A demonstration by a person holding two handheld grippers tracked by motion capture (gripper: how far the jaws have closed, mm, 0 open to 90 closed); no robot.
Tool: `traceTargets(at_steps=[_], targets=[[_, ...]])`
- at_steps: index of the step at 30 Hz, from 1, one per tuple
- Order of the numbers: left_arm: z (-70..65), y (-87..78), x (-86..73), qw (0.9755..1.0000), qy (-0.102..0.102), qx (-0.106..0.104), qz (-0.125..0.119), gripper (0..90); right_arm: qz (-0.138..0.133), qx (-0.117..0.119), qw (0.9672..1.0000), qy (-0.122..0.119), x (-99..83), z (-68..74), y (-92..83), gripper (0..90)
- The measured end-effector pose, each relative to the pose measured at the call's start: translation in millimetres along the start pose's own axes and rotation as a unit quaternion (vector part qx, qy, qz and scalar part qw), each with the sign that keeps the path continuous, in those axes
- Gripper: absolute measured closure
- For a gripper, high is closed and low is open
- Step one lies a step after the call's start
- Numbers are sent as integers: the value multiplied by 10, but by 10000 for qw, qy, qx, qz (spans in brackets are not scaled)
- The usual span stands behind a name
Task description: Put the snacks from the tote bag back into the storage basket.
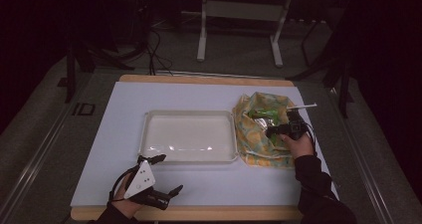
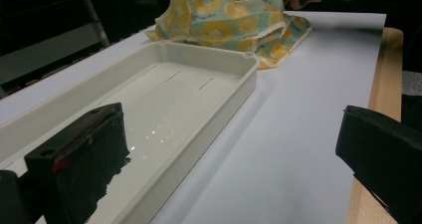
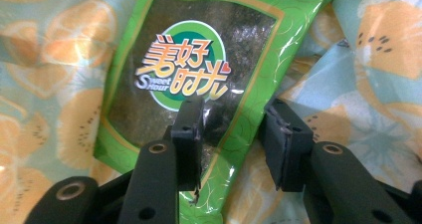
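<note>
Grasp step: right gripper [image 3: 231, 139] sits inside the fruit-print cloth bag [image 1: 259, 129] at the mat's right edge, jaws narrowed around the green seaweed snack packet's [image 3: 199, 69] lower corner, pads not clearly pressing yet. Next: pinch firmly, lift clear of bag folds, likely toward white tray [image 1: 144, 134] mid-mat. Left gripper [image 1: 159, 176] idles wide open at front edge.

A wooden desk [image 1: 199, 78] carries a white sheet [image 1: 124, 114] that covers nearly all of its top. On the sheet lie an empty white tray [image 1: 189, 115] near the middle and, just beside its right end, a crumpled cloth [image 1: 259, 139] printed with orange fruit slices.
</note>
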State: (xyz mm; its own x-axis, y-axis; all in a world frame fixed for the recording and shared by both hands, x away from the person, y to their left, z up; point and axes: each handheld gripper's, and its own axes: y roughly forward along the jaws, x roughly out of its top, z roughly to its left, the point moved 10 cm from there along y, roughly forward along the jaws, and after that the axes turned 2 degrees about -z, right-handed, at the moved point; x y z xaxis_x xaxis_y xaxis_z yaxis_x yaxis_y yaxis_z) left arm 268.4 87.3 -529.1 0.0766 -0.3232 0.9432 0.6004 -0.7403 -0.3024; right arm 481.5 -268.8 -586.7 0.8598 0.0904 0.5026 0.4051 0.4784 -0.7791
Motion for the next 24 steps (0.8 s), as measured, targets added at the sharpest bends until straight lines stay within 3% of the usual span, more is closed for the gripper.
traceTargets(at_steps=[6,14,17,24], targets=[[-1,2,-5,10000,18,-7,17,3,102,-191,9997,-68,4,-14,34,709],[-1,5,-6,10000,18,-10,19,3,156,-399,9981,-451,23,40,58,838],[1,3,-6,10000,10,-6,20,3,148,-510,9967,-609,33,62,66,853],[-1,0,-6,10000,12,-5,19,3,25,-559,9962,-662,48,82,50,877]])
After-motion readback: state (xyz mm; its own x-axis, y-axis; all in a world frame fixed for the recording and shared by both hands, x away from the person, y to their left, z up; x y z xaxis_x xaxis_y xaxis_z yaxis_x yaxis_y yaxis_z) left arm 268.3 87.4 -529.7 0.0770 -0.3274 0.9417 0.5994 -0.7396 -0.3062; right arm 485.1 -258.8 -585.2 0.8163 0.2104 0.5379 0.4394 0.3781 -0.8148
